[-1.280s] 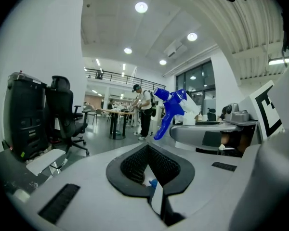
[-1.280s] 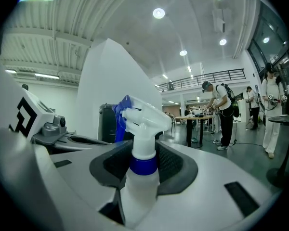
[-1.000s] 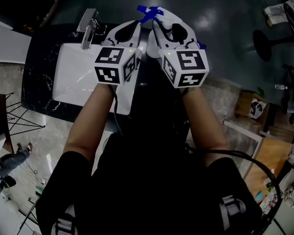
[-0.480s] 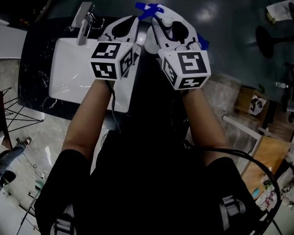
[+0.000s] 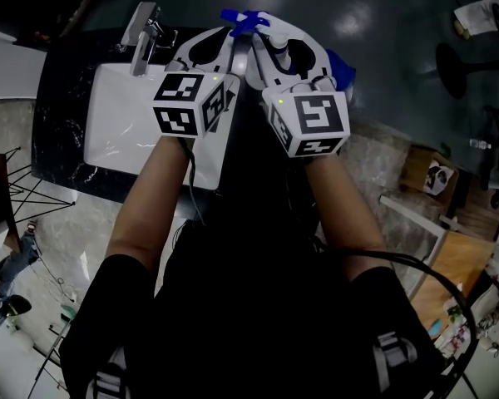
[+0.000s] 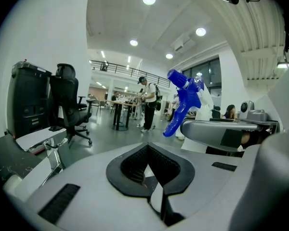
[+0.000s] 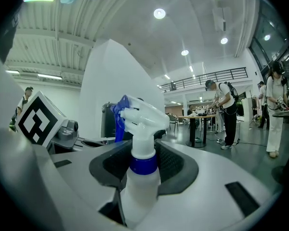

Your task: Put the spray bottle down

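Spray bottle [image 7: 142,189] upright between the right gripper's [image 7: 144,154] jaws, neck in grip.

surface: dark marbled counter [image 5: 58,140], 10 o'clock in head view | set in it: white sink basin [image 5: 121,127] | at basin's 12 o'clock rim: chrome faucet [image 5: 143,33] | beyond: glossy dark floor [image 5: 382,23], 1 o'clock | on floor: open cardboard box [image 5: 426,174], 3 o'clock

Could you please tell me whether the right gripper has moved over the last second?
No. The right gripper, shut on the spray bottle, sits just as far right of the faucet as before.
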A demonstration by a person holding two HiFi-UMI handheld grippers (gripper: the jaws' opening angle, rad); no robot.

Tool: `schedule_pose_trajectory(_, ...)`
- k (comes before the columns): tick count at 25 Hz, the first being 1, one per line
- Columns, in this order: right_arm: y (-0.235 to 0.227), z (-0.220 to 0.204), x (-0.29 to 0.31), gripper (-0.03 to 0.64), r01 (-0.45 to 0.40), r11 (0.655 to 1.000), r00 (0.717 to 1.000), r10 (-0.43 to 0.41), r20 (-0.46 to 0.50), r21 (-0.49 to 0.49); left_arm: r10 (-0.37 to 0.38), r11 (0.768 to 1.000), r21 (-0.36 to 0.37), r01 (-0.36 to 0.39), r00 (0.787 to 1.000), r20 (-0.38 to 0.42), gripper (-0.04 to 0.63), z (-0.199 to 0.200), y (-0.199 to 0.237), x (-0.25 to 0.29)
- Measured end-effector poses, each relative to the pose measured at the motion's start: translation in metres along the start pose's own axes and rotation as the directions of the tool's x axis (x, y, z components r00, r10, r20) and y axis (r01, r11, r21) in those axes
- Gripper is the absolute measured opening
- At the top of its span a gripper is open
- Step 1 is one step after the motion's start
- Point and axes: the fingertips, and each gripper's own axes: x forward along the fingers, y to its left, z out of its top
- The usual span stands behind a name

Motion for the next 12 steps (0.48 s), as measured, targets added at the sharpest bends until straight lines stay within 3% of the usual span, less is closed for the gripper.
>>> schedule_pose_trajectory(12, 0.005, 0.011, -0.009, 0.145, 0.004, 1.0, 1.0, -0.004, 0.004, -0.007, 0.016, 1.0, 0.014, -0.016, 1.0, 0.013, -0.002, 0.006, 0.0, -0.017)
